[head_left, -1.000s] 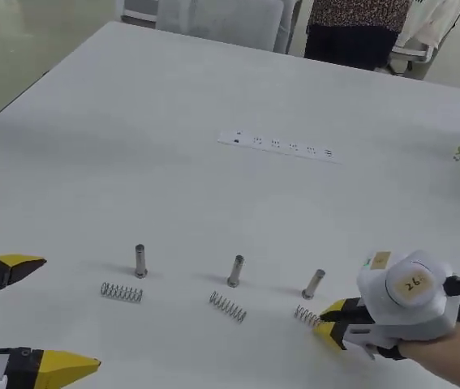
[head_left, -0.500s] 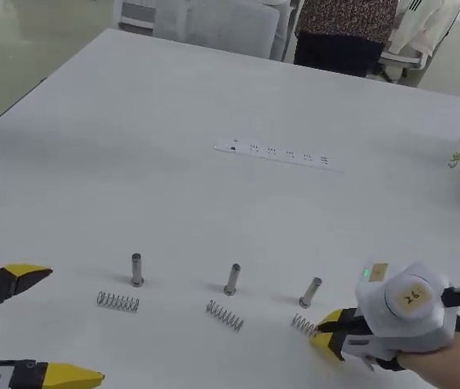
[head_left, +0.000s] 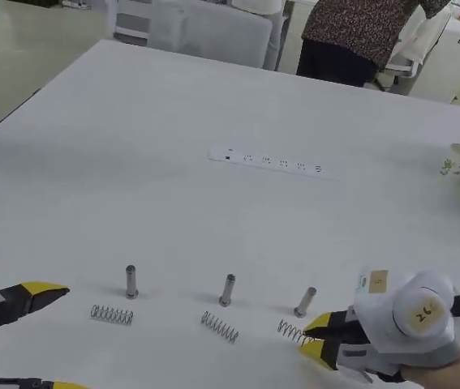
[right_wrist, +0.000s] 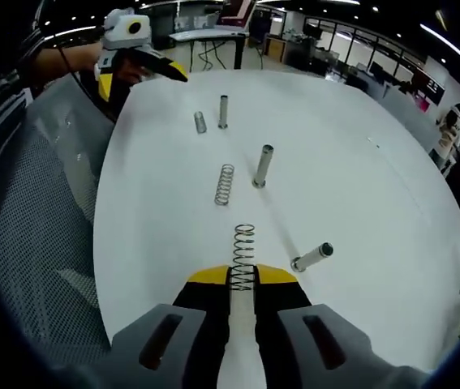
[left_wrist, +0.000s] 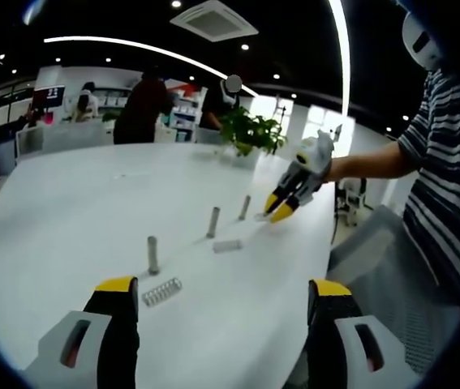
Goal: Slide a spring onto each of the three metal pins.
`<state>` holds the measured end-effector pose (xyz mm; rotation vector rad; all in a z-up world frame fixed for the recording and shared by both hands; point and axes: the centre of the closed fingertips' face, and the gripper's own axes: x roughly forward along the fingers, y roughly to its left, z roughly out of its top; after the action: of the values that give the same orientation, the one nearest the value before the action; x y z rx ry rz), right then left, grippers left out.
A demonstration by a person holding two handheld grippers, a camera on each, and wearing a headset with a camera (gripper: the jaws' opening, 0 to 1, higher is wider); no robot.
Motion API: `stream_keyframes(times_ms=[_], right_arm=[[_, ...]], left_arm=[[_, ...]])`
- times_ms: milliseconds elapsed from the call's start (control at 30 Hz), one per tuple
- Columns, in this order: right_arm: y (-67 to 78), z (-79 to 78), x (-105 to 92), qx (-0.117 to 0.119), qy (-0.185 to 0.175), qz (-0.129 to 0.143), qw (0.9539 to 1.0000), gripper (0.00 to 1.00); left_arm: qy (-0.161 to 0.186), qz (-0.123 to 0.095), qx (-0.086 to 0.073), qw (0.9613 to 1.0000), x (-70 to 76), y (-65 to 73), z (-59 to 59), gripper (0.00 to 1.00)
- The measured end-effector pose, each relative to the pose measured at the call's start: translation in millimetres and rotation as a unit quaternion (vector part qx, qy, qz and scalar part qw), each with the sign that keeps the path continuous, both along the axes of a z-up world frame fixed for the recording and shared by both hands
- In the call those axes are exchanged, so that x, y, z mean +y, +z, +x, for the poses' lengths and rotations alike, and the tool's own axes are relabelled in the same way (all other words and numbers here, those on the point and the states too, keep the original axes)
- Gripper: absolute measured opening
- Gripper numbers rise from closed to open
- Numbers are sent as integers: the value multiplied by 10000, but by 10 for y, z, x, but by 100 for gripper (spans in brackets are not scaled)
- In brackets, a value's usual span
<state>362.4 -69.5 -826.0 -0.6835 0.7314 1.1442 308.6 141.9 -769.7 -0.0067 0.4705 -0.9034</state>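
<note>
Now, from the head view, the right gripper [head_left: 320, 339] has its jaws pinched on the near end of the rightmost spring [head_left: 290, 330]. That spring lies flat on the white worktop [head_left: 173, 203], just in front of the rightmost pin [head_left: 305, 301]. The left gripper [head_left: 55, 339] hangs with its jaws wide apart, left of the leftmost spring [head_left: 112, 314].

From the left gripper view, that leftmost spring [left_wrist: 162, 291] lies crosswise just ahead of the spread jaws, nearer one jaw than the other.

From the right gripper view, the clamped spring [right_wrist: 244, 243] points its long axis straight ahead out of the closed tips, with the rightmost pin [right_wrist: 311, 257] just beside it.
</note>
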Motion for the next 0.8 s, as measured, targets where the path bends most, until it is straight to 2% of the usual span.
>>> stream_keyframes(times_ms=[233, 367, 600, 800], right_arm=[[66, -88, 64, -77, 269, -58, 9996, 8], [97, -174, 135, -38, 432, -42, 9991, 8], [167, -257, 257, -82, 671, -3, 9977, 8], [212, -308, 315, -197, 899, -92, 9957, 8]], left_arm=[[-221, 3, 58, 9997, -121, -39, -2, 80], [-391, 16, 111, 9992, -196, -71, -25, 77], [-544, -59, 84, 9985, -318, -46, 56, 74], [-858, -116, 110, 9962, -561, -64, 38, 70]])
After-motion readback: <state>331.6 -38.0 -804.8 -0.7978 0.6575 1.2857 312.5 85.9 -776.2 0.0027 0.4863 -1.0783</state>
